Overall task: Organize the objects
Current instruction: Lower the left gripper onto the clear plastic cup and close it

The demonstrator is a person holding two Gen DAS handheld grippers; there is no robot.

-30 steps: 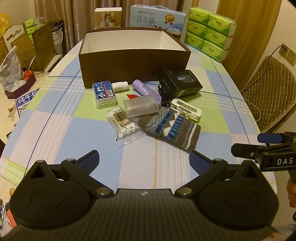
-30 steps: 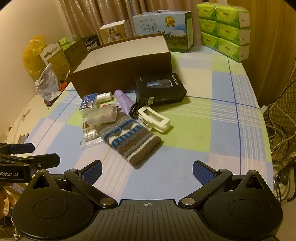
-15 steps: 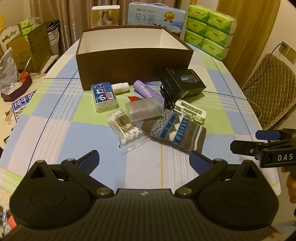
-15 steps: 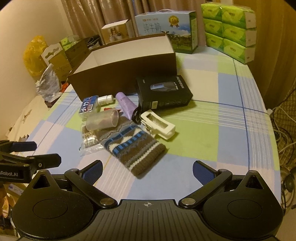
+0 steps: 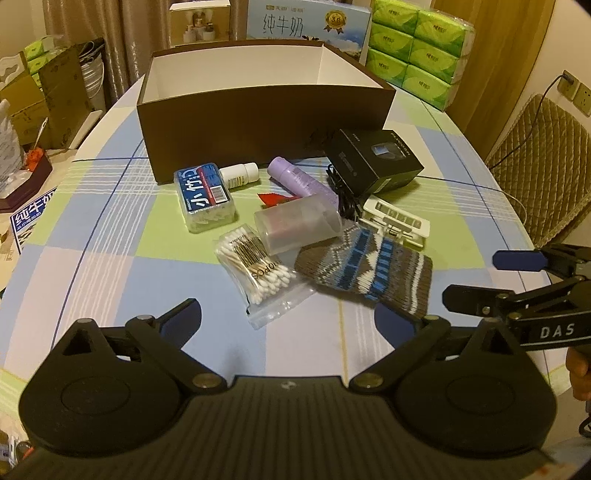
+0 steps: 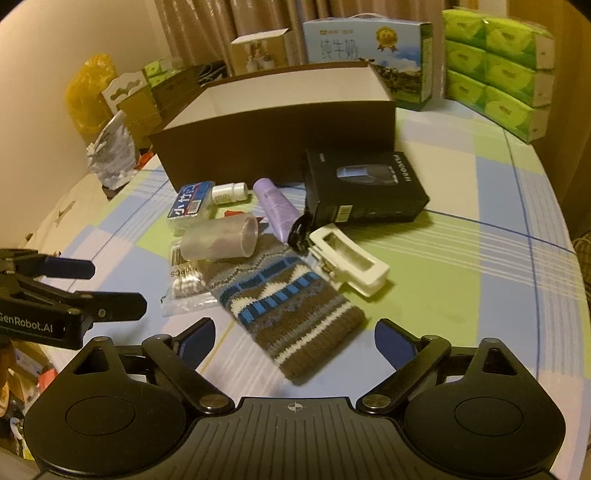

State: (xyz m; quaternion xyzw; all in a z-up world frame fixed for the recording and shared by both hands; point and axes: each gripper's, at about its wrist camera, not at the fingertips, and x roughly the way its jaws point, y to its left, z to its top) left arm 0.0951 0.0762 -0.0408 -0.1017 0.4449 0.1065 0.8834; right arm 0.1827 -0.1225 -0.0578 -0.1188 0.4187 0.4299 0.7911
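A pile of small items lies in front of an open brown box (image 5: 258,107) (image 6: 280,136): a knitted pouch (image 5: 365,267) (image 6: 284,306), a cotton-swab bag (image 5: 258,269), a clear plastic cup (image 5: 295,223) (image 6: 221,238), a blue swab box (image 5: 205,195), a white bottle (image 5: 240,175), a purple tube (image 5: 301,181), a black box (image 5: 373,160) (image 6: 362,184) and a white clip (image 5: 395,221) (image 6: 347,258). My left gripper (image 5: 288,317) is open and empty, just short of the swab bag. My right gripper (image 6: 295,338) is open and empty over the pouch's near end.
Green tissue packs (image 5: 417,51) and a blue milk carton (image 5: 306,22) stand behind the box. Cardboard boxes (image 5: 37,96) are off the table's left edge. A quilted chair (image 5: 539,166) is at the right. Checked tablecloth (image 6: 480,240) lies right of the pile.
Both grippers have moved forward toward the pile, which now looks larger and closer. Both stay open. No object has moved.
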